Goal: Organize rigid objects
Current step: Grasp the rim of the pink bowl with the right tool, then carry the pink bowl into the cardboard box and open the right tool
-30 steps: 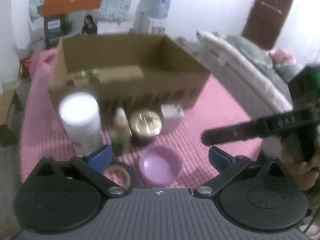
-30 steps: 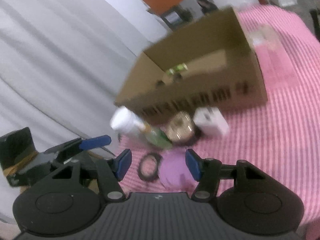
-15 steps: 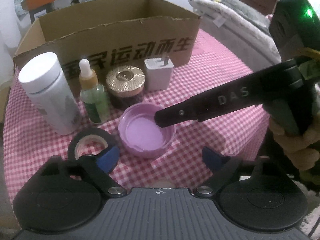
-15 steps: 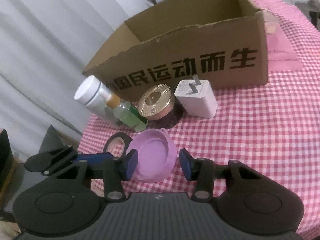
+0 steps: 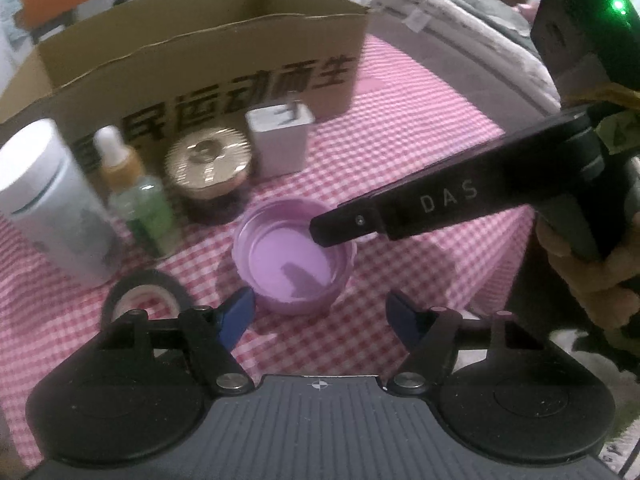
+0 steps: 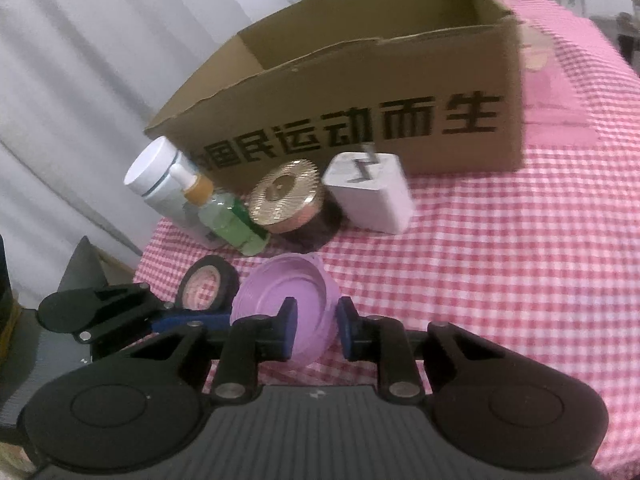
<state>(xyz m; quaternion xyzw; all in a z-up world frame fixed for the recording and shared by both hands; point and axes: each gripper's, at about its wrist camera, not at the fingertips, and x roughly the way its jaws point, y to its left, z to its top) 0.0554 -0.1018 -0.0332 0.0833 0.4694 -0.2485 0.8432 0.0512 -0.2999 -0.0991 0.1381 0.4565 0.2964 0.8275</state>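
Pink-white checked cloth (image 6: 500,264) covers table; grey curtain (image 6: 60,100) beyond its left edge.

Open cardboard box (image 6: 360,92) toward far edge. Row along box front: white canister (image 5: 48,200), dropper bottle (image 5: 136,196), gold-lidded jar (image 5: 208,164), white charger (image 5: 280,140).

Cloth right of charger bare.

Purple lid (image 6: 288,300) near front edge, black tape roll (image 6: 208,284) beside it.

Right gripper (image 6: 316,326): jaws just closing, narrow, astride lid rim; contact unclear.

Left gripper (image 5: 320,314): jaws just closing, still wide, nothing gripped, lid just ahead.

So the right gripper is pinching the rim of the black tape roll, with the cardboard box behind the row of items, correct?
Not the tape roll: the right wrist view shows the right gripper closing on the purple lid. The cardboard box does stand behind the row.
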